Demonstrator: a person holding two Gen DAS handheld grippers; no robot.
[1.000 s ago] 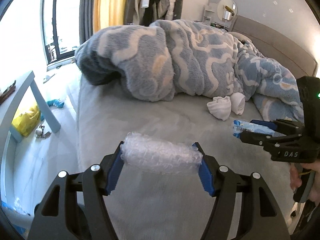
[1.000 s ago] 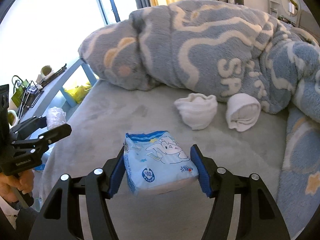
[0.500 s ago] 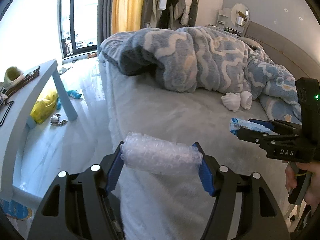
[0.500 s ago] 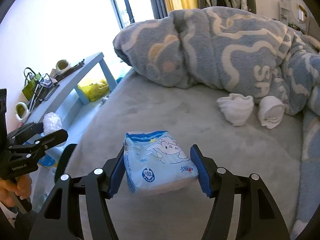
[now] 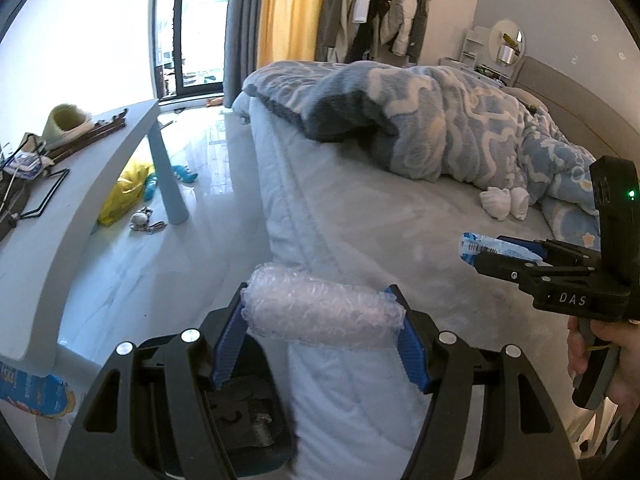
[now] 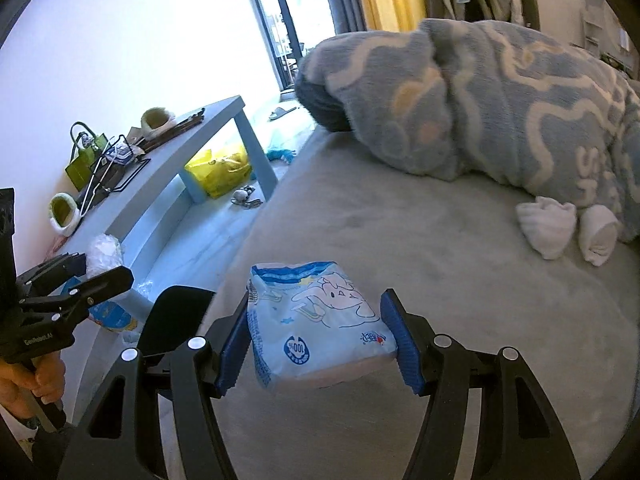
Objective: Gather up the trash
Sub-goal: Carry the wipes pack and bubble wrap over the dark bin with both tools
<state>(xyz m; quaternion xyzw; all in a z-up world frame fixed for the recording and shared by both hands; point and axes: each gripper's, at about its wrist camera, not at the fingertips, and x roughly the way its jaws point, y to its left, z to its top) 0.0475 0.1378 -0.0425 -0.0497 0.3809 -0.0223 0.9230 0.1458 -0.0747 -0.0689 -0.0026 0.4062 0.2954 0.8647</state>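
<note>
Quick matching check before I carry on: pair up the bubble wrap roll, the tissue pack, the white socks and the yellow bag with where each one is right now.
Things:
1. bubble wrap roll
2. tissue pack
3. white socks
4. yellow bag

Places:
A. on the floor under the blue table
B. clamped in the right gripper
C. lying on the bed beside the blanket
D. clamped in the left gripper

Pairs: 1-D, 2-B, 3-C, 4-A

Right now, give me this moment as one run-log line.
left gripper: shut on bubble wrap roll | right gripper: shut on blue wipes packet | both above bed edge
</note>
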